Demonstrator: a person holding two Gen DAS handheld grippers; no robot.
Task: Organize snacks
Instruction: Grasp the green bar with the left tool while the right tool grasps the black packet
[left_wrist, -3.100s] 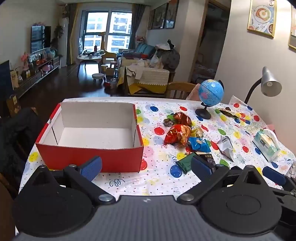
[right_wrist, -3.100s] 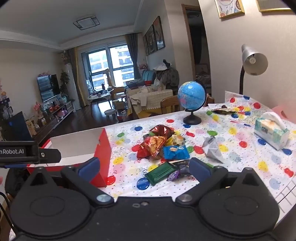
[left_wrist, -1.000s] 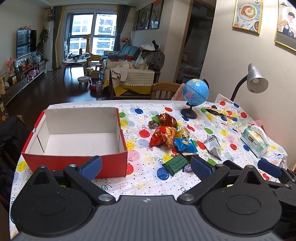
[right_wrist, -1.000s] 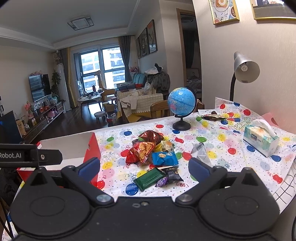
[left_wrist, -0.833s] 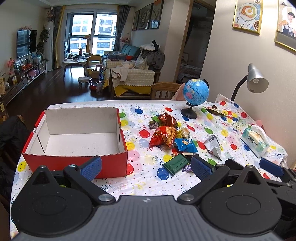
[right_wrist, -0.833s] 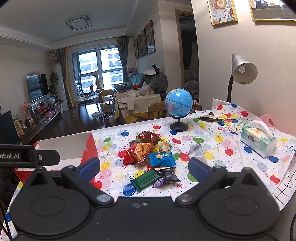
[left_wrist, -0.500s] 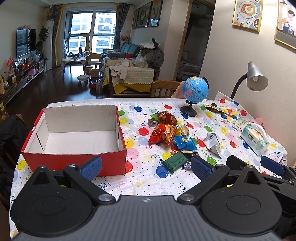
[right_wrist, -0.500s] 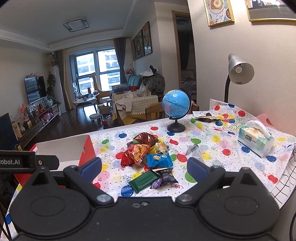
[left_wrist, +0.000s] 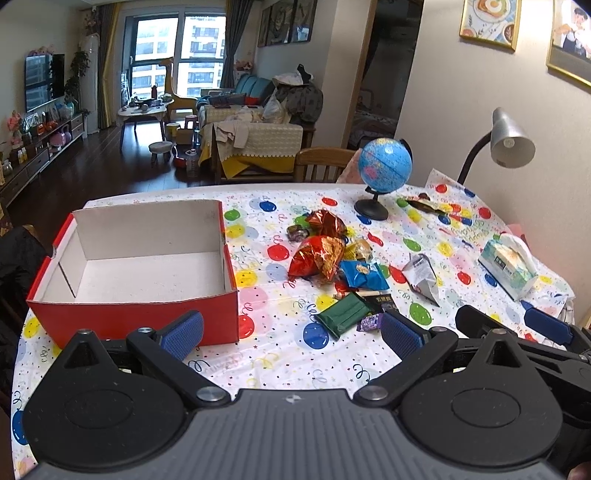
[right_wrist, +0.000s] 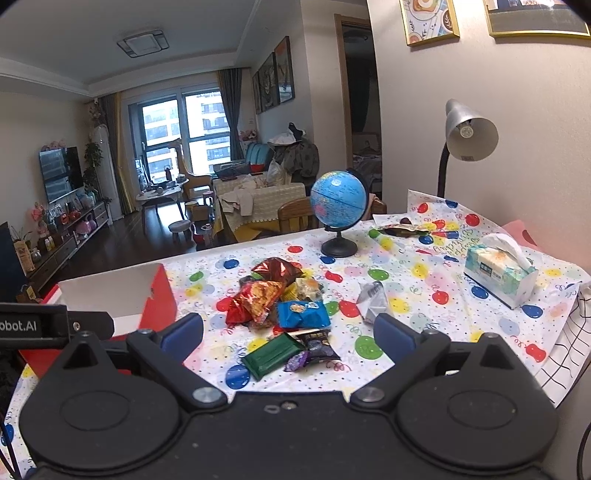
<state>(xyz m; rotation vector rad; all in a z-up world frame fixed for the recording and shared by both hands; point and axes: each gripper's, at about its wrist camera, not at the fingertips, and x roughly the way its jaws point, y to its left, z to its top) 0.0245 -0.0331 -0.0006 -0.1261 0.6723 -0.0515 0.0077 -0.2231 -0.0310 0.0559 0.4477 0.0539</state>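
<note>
The left gripper and right gripper both hang spread wide and empty. Nothing looks sorted yet: the red box at ten o'clock is bare, and the snack pile lies on the tablecloth at twelve.

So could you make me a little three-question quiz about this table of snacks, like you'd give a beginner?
1. True or false: the red cardboard box already holds snacks.
2. Which snack lies nearest the right hand-held gripper: A the flat dark green packet, B the blue wrapped packet, C the shiny red foil bag?
3. Fill in: the blue globe on a black stand stands on the far side of the snack pile, and the silver desk lamp is to its ____.

Key: 1 false, the box is empty. 2 A. 3 right.
</note>
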